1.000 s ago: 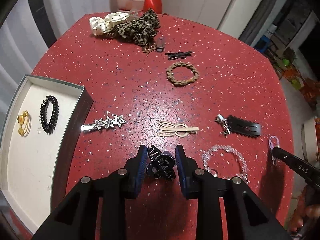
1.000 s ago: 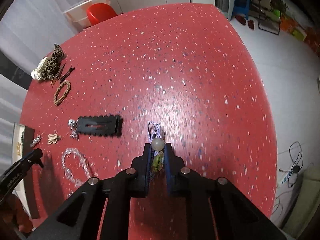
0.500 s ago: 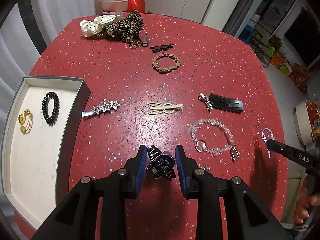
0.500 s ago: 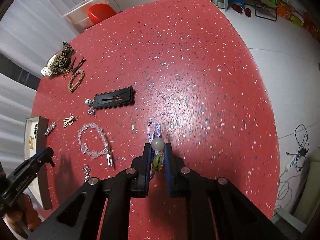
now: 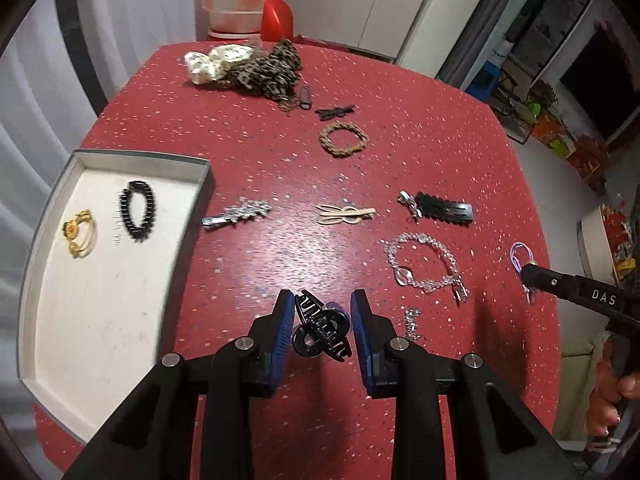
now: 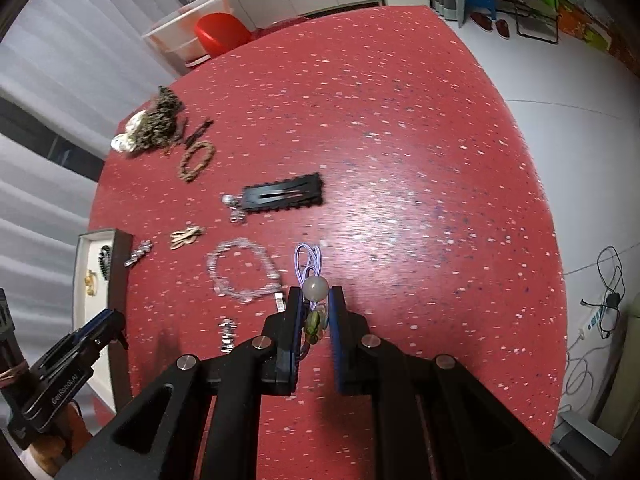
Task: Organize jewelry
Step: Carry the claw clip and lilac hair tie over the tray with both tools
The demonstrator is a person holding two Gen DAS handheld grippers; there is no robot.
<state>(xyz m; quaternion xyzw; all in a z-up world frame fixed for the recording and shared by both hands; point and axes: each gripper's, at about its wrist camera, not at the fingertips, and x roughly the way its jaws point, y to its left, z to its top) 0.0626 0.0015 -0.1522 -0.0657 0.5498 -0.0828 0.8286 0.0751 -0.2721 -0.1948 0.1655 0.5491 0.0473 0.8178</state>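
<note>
My left gripper (image 5: 320, 304) is shut on a black claw hair clip (image 5: 320, 326) and holds it above the red table (image 5: 260, 272). My right gripper (image 6: 315, 294) is shut on a beaded charm with a purple cord loop (image 6: 314, 292), also above the table; the cord also shows in the left wrist view (image 5: 520, 256). An open white box (image 5: 92, 280) lies at the left, holding a black coil band (image 5: 138, 210) and a gold piece (image 5: 80, 234). Loose on the table are a star clip (image 5: 236, 214), a beige clip (image 5: 346, 214), a silver bracelet (image 5: 424, 260) and a black barrette (image 5: 444, 208).
A braided brown band (image 5: 344, 140), black bobby pins (image 5: 334, 111) and fabric scrunchies (image 5: 248, 66) lie at the far side. A small silver piece (image 5: 411, 322) lies near my left fingers. A plastic tub and red stool (image 5: 248, 8) stand beyond the table.
Both grippers have risen and pulled back from the table, each carrying its item. The table's items look smaller and farther off, and more of the box shows.
</note>
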